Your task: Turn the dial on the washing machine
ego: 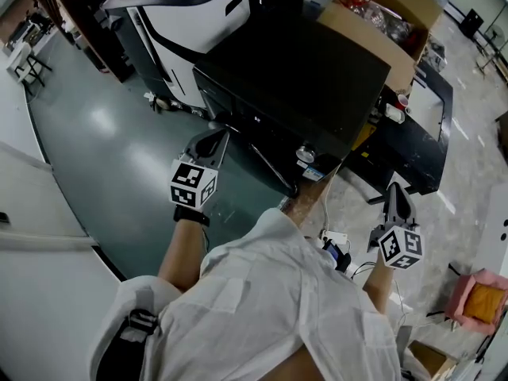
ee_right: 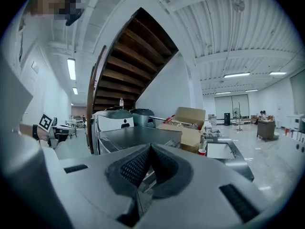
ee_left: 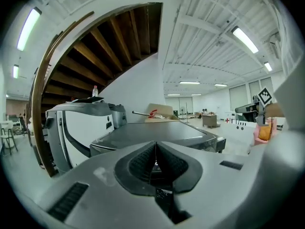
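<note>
The washing machine is a dark, flat-topped box in the middle of the head view. Its small silver dial sits on the front panel near the right corner. My left gripper is raised in front of the machine's left front corner, apart from it and left of the dial, its jaws shut on nothing. My right gripper hangs lower right of the dial, away from the machine, also shut and empty. In the left gripper view the pads meet in front of the machine's top. The right gripper view shows its pads closed, the machine ahead.
A white and black machine stands behind the washer on the left. An open cardboard box rests at its back right. A low dark appliance with a red cup is to the right. Cables lie on the floor.
</note>
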{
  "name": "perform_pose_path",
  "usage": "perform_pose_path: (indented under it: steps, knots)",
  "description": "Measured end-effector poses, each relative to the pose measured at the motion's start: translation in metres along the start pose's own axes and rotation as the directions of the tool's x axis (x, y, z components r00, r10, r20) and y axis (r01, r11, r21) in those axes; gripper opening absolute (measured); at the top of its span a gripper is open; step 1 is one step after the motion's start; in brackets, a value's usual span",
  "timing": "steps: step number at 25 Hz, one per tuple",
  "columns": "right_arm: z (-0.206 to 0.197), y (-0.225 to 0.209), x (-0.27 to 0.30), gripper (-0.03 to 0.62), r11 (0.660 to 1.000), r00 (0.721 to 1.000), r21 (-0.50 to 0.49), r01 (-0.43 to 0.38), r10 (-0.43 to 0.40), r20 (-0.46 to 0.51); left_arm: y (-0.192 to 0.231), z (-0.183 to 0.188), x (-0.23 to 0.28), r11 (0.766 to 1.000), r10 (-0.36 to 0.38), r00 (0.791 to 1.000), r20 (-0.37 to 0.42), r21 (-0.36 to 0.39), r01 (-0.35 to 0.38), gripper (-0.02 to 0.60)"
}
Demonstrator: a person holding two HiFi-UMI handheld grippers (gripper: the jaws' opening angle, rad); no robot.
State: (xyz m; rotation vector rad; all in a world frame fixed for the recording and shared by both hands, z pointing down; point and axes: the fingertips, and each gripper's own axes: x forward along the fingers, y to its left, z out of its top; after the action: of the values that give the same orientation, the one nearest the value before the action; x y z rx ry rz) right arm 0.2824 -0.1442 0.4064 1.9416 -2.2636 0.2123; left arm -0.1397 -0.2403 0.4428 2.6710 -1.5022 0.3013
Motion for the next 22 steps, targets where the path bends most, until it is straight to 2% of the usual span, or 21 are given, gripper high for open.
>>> perform_pose_path:
  steps: [9,22]
  knots:
    - [0.002,0.011,0.002,0.0,1.0,1.0,-0.009,-0.013,0.013,-0.01,0.006,0.001,-0.016,0.999,0.005,1.0,0.02,-0.04,-0.004,0.017]
    - [-0.006,0.009,-0.001,0.0,1.0,1.0,0.0,-0.01,0.01,-0.029,-0.005,-0.001,-0.007,0.999,-0.019,1.0,0.017,-0.029,0.02,0.017]
